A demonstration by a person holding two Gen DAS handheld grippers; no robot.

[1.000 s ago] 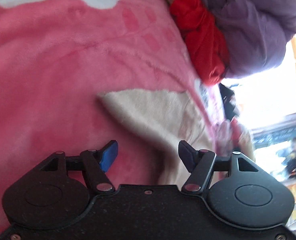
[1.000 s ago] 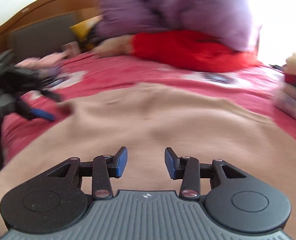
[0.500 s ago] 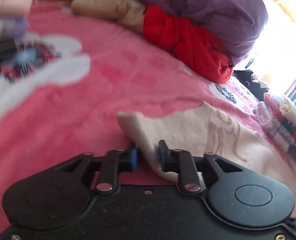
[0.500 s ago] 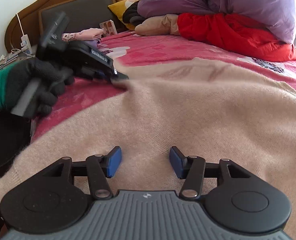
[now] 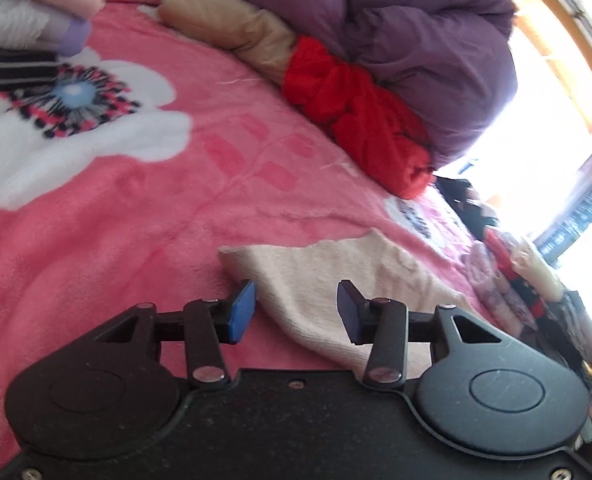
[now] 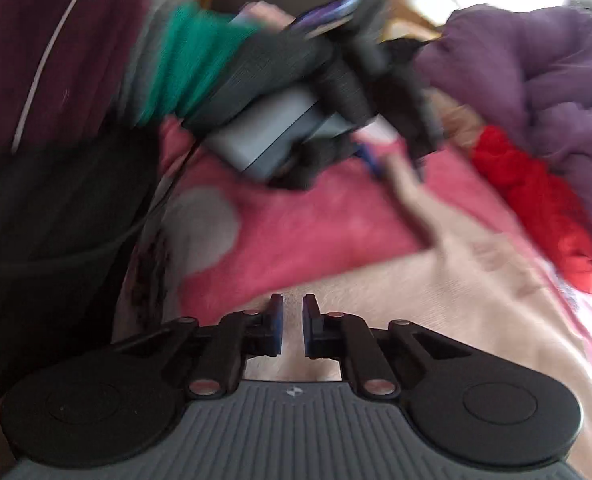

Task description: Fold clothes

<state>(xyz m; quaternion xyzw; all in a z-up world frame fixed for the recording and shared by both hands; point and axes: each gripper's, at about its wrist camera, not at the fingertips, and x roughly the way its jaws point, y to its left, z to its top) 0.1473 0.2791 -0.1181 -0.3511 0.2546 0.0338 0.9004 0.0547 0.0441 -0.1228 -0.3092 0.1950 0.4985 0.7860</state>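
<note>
Beige knit garment lies spread on pink floral blanket, w/ its corner between the left gripper pads; jaws opening, pads not pressing the cloth. Right gripper jaws closing, narrow gap, over the garment's edge; can't tell if cloth is pinched. Red clothing & purple duvet heaped at far side.

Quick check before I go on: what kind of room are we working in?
Most likely a bedroom: the work surface looks like a bed covered by a pink fleece blanket with white flowers, a bunched purple padded duvet lies at its far end, and small stacks of folded clothes sit on it.
</note>
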